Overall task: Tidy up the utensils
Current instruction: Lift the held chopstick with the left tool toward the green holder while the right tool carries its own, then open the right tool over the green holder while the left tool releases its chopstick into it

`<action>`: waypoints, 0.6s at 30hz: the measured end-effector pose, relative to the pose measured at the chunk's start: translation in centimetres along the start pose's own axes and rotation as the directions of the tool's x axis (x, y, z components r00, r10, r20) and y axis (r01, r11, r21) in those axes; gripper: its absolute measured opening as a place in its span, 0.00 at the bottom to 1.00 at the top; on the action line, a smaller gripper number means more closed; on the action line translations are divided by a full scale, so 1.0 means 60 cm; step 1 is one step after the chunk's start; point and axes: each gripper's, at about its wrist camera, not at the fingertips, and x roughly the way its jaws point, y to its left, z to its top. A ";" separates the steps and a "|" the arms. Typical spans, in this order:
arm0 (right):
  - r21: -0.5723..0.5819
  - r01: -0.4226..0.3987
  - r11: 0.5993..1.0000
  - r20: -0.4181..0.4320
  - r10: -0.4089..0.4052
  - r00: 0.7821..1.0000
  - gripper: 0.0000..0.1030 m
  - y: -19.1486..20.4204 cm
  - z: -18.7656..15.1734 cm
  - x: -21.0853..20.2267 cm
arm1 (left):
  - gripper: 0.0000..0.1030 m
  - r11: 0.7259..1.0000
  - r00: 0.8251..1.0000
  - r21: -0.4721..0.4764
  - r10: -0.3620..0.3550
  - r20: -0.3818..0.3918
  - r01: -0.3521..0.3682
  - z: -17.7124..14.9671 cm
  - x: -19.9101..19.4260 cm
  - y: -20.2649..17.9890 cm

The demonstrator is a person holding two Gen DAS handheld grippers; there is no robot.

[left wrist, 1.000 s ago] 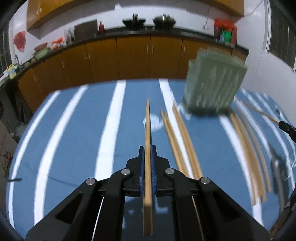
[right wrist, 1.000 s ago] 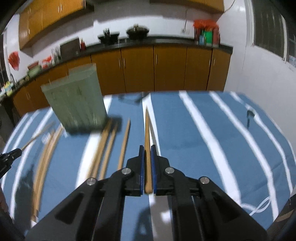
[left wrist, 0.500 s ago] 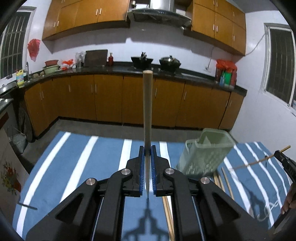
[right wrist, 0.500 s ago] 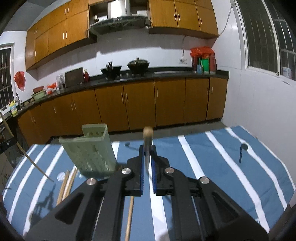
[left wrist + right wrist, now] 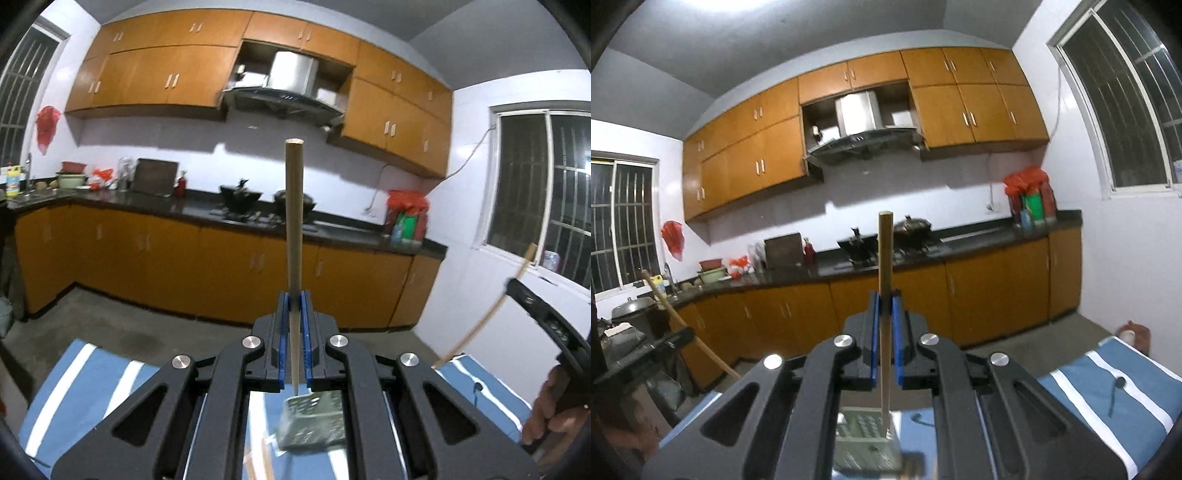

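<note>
- The left gripper [image 5: 294, 302] was closed down to a stick's width on a wooden chopstick [image 5: 293, 221], which stood upright between the blue pads [image 5: 282, 332], its blunt end at 12 o'clock and its thin tip pointing down toward 6 o'clock.
- The right gripper [image 5: 885, 302] was clamped the same way on a second chopstick [image 5: 885, 258], also upright; its lower tip sat just over, perhaps already inside, the green perforated holder [image 5: 866, 435].
- In the left wrist view the holder [image 5: 314, 421] lay below the fingers at 6 o'clock, on the blue striped cloth [image 5: 81, 373], with the chopstick tip just above its rim.
- More chopsticks [image 5: 255, 461] lay on the cloth beside the holder, so I judged the sorting unfinished.
- Each chopstick looked light, stiff and smooth, likely to pivot or slide in a two-point pinch.
- Both grips sat toward the thin lower part; that aids aiming the tip, but leaves the heavier end free to tilt.
- The holder looked light and easy to tip if a stick struck its wall.
</note>
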 end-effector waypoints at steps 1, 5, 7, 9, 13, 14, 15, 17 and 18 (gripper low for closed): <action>0.001 -0.010 1.000 0.004 0.010 1.000 0.08 0.005 -0.001 0.008 | 0.07 1.000 1.000 0.002 -0.013 0.006 0.013 -0.003 0.007 -0.009; -0.007 -0.019 1.000 -0.019 0.019 1.000 0.08 0.015 -0.027 0.049 | 0.07 0.999 0.999 0.002 -0.037 -0.012 0.037 -0.025 0.042 -0.024; -0.015 -0.011 1.000 -0.047 0.010 0.999 0.08 0.015 -0.049 0.068 | 0.07 0.999 0.999 0.002 -0.041 -0.035 0.041 -0.039 0.059 -0.028; -0.019 -0.005 1.000 -0.092 0.003 0.996 0.08 0.012 -0.070 0.087 | 0.07 0.999 0.996 -0.003 -0.044 -0.074 0.044 -0.059 0.078 -0.027; -0.008 -0.013 1.000 -0.162 0.011 0.987 0.09 0.001 -0.099 0.101 | 0.07 0.999 0.988 0.001 -0.034 -0.150 0.034 -0.093 0.101 -0.025; -0.005 -0.017 1.000 -0.168 0.016 0.986 0.11 -0.002 -0.102 0.098 | 0.07 0.999 0.986 -0.003 -0.033 -0.162 0.033 -0.097 0.103 -0.022; -0.008 -0.018 1.000 -0.170 0.017 0.985 0.15 -0.003 -0.104 0.095 | 0.09 0.999 0.984 -0.008 -0.037 -0.172 0.036 -0.099 0.105 -0.021; -0.011 -0.017 1.000 -0.161 0.015 0.987 0.26 -0.006 -0.105 0.081 | 0.22 0.999 0.984 -0.010 -0.038 -0.174 0.037 -0.100 0.101 -0.017; -0.009 -0.016 1.000 -0.154 0.014 0.988 0.30 -0.006 -0.104 0.074 | 0.42 0.999 0.985 -0.009 -0.033 -0.167 0.032 -0.098 0.097 -0.016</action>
